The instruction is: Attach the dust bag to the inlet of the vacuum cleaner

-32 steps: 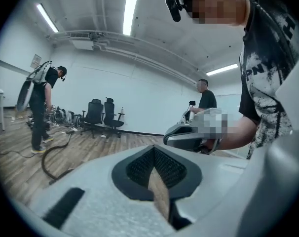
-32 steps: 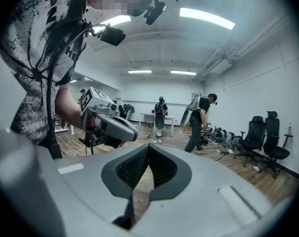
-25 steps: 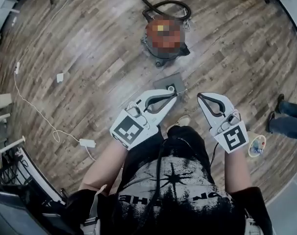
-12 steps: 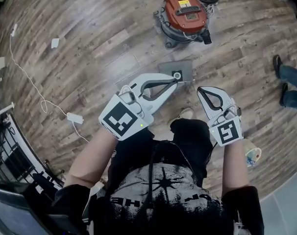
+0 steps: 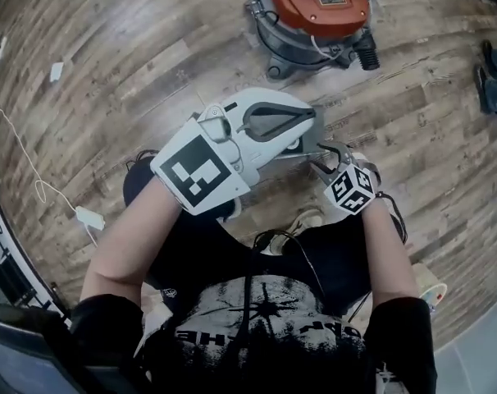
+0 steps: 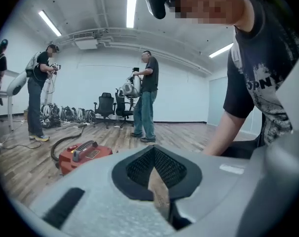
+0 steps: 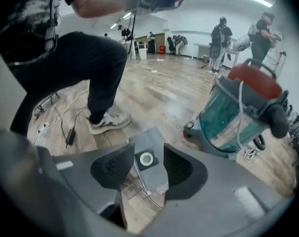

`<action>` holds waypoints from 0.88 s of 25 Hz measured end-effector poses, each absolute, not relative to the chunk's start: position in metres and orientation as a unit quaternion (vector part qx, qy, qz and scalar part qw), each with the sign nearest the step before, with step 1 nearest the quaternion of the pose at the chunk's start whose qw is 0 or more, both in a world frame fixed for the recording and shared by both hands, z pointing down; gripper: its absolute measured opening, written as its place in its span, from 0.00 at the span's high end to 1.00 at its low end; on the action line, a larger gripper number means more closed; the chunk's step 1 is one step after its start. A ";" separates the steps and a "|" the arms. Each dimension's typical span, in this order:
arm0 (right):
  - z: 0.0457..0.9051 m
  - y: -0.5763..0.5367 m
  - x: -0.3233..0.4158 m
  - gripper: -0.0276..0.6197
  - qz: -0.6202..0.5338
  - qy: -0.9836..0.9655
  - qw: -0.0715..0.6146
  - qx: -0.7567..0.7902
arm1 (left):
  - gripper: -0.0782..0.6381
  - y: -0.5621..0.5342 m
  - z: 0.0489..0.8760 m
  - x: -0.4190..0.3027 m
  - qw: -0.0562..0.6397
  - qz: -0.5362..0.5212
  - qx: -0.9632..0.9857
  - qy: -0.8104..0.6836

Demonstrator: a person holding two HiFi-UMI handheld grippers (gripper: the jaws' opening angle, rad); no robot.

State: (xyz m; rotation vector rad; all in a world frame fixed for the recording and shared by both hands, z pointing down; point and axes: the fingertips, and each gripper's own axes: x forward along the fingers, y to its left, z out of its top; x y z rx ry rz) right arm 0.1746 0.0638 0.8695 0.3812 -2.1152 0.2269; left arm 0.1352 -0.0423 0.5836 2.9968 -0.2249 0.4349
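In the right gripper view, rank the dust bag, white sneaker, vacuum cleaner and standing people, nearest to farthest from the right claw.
1. Dust bag, on the floor, seen between the jaws, which have just been opening.
2. White sneaker, left, and vacuum cleaner, right: too close to call.
3. Standing people, far back, right.

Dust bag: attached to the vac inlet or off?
Off. The dust bag lies flat on the floor, apart from the vacuum cleaner, ring facing up.
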 end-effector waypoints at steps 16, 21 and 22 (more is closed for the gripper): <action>1.132 0.110 0.223 0.58 0.049 -0.743 0.667 -0.041 | 0.89 -0.054 0.699 0.115 0.051 0.166 0.974 -0.142; 1.153 0.110 0.229 0.60 0.030 -0.728 0.684 -0.033 | 0.89 -0.052 0.688 0.109 0.040 0.159 0.974 -0.158; 1.156 0.109 0.230 0.61 0.025 -0.725 0.688 -0.031 | 0.89 -0.051 0.687 0.109 0.036 0.158 0.974 -0.158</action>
